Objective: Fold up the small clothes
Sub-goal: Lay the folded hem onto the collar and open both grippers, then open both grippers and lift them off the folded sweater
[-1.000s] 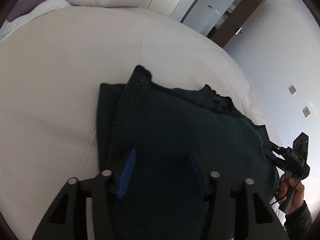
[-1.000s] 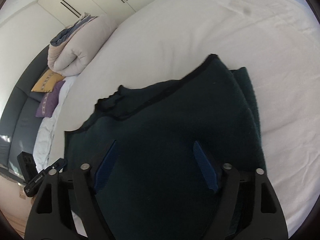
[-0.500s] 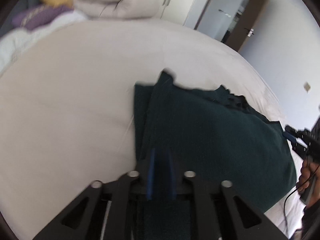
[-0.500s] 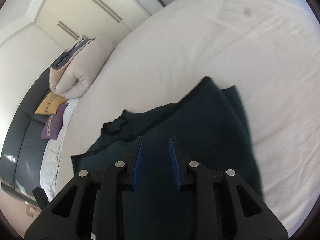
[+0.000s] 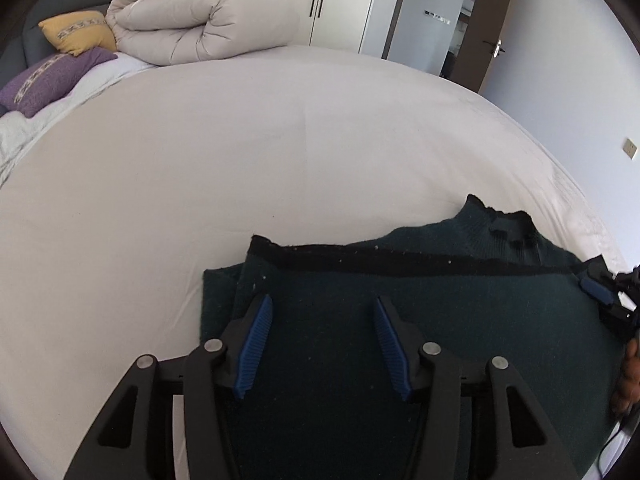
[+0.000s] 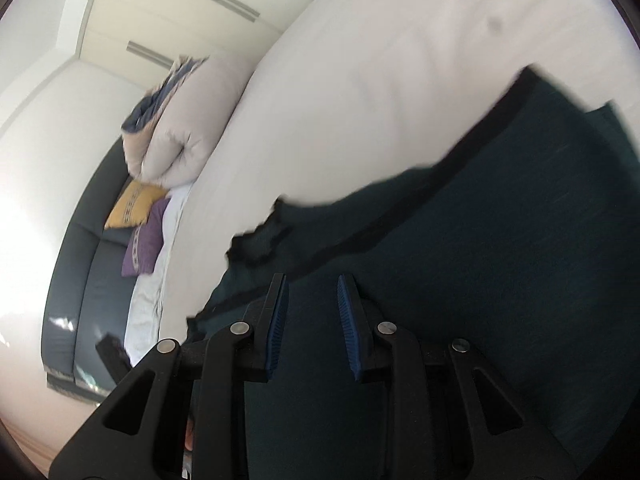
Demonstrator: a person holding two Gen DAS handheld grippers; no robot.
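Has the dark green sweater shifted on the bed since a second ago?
Yes. In the left wrist view, the sweater's black-trimmed edge has been drawn down, away from the rolled duvet, exposing more white sheet.

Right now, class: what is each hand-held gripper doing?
Left hand-held gripper: open, jaws opening above the dark green sweater, gripping nothing.
Right hand-held gripper: narrowly open; grip cannot be told.

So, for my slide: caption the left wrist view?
Left gripper opening above a folded dark green sweater on a white bed.
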